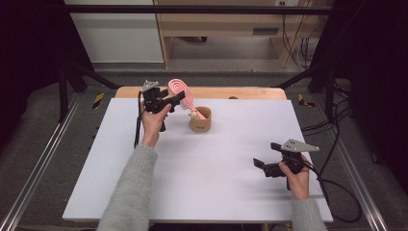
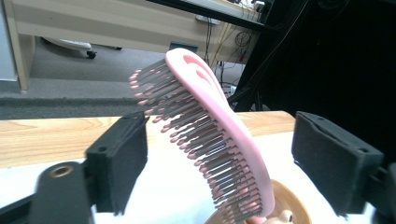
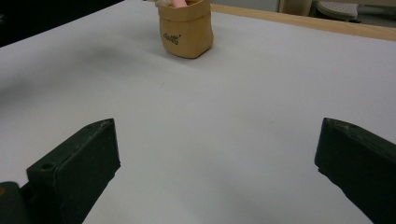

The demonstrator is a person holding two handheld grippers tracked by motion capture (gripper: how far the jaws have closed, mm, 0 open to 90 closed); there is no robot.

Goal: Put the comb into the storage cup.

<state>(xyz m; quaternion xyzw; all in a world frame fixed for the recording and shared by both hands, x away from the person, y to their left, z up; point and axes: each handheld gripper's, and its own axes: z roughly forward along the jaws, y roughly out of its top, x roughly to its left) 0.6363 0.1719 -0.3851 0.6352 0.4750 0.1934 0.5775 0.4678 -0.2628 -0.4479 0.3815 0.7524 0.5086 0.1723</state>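
Observation:
A pink hairbrush [image 1: 182, 91] stands with its handle in a small tan cup [image 1: 200, 120] at the back of the white table [image 1: 216, 163], leaning up and to the left. My left gripper [image 1: 182, 97] is raised beside the brush head. In the left gripper view the brush [image 2: 224, 126] slants between my left gripper's [image 2: 224, 156] black pads [image 2: 119, 158], which stand wide apart and clear of it. The cup's rim [image 2: 292, 200] shows below. My right gripper [image 1: 266, 155] rests low at the front right, open and holding nothing, and faces the cup [image 3: 185, 28] across bare table.
A wooden strip [image 1: 250, 92] runs along the table's back edge. Black frame posts [image 1: 62, 82] stand at both back corners, and a cable [image 1: 337, 192] trails off the right side. Desks and wiring lie beyond.

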